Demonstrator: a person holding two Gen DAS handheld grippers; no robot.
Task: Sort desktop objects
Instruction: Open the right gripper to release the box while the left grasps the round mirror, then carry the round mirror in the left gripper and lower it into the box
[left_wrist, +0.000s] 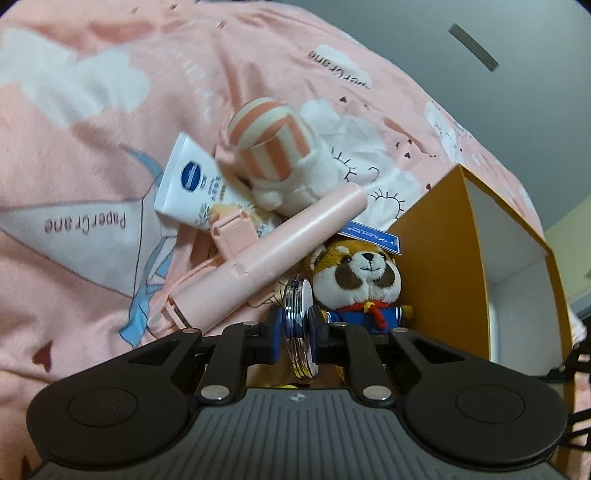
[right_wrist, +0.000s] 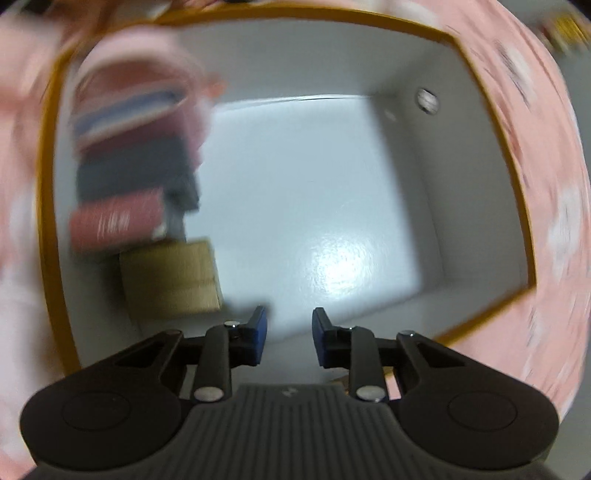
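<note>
My left gripper (left_wrist: 296, 325) pinches a round compact mirror (left_wrist: 300, 334) on edge over the pink cloth (left_wrist: 74, 155) | beyond it: cream tube (left_wrist: 192, 181), pink selfie stick (left_wrist: 266, 254), red panda plush (left_wrist: 364, 284) touching the orange box (left_wrist: 439, 258) | my right gripper (right_wrist: 289, 338) spread, holding nothing, above the box's (right_wrist: 480, 155) white floor; blurred items at its left wall.

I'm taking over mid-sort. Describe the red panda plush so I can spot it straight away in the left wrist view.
Find the orange box with the white interior at right; the red panda plush sits against its outer wall, just beyond the left hand-held gripper. Unlike the white plush with the pink-striped cap further back, it has an orange-and-white face, a blue outfit and a red neckerchief.
</note>
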